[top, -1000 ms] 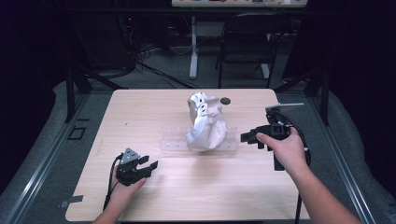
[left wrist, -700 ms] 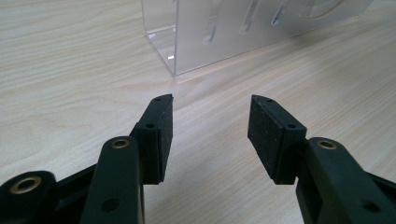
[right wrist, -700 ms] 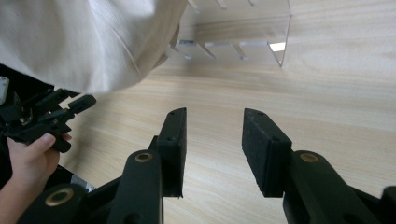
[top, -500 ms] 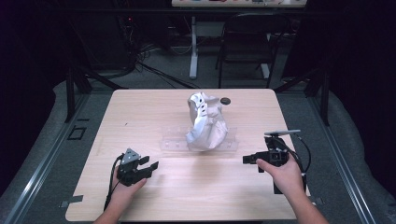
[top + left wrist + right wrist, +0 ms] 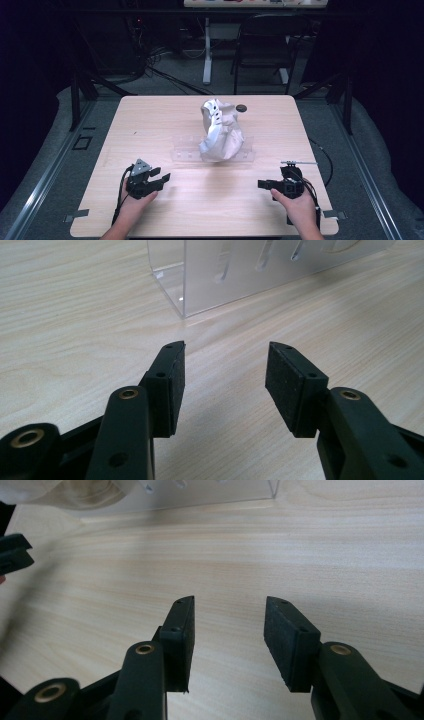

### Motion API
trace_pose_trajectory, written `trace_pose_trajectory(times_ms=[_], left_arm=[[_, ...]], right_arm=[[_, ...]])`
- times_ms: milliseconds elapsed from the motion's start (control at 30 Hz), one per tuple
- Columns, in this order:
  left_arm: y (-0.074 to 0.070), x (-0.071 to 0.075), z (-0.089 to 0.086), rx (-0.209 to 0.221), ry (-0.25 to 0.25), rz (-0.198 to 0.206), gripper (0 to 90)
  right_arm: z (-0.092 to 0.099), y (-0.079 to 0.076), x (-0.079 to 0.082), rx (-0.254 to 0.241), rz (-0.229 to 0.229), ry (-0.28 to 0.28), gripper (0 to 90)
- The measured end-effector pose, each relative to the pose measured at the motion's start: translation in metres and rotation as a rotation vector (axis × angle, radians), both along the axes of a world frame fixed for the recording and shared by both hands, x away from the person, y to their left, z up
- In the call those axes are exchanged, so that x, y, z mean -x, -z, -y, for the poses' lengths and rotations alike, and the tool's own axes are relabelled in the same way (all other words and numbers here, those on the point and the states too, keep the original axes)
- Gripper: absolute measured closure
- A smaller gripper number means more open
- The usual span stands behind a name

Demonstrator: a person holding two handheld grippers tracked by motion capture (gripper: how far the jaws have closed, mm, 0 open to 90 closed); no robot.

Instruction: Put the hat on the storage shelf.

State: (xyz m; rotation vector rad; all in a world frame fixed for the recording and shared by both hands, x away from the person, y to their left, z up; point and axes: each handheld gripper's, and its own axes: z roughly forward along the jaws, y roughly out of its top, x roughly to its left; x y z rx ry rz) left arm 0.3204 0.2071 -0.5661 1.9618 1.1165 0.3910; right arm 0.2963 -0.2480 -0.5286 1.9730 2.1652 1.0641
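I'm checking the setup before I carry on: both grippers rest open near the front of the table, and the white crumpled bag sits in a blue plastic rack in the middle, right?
Not quite: the rack is clear, see-through plastic, not blue, as the high view and the left gripper view show. The rest holds: the left gripper and right gripper sit open near the front of the table, nothing between the jaws, and the white crumpled bag sits in the rack.

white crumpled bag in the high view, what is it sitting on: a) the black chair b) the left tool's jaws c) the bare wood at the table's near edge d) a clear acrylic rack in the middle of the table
d: the white crumpled bag stands on the clear acrylic rack at mid-table, well apart from both tools, which are near the table's front edge.
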Motion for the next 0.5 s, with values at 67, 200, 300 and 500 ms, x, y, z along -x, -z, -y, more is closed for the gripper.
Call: trace_pose_trajectory(times_ms=[67, 200, 300, 500], left_arm=[[0.000, 0.000, 0.000, -0.001, 0.001, 0.000, 50.8], [0.001, -0.001, -0.001, -0.003, 0.002, -0.005, 50.8], [0.001, -0.001, 0.000, -0.005, 0.004, 0.001, 50.8], [0.002, -0.002, 0.000, 0.003, -0.005, -0.006, 50.8]], right_arm=[[-0.005, 0.013, 0.001, -0.112, 0.054, 0.045, 56.1], [-0.002, 0.022, 0.006, -0.037, 0.099, 0.055, 55.4], [0.004, 0.025, 0.009, 0.013, 0.111, 0.056, 55.0], [0.006, 0.037, 0.015, 0.020, 0.163, 0.079, 51.8]])
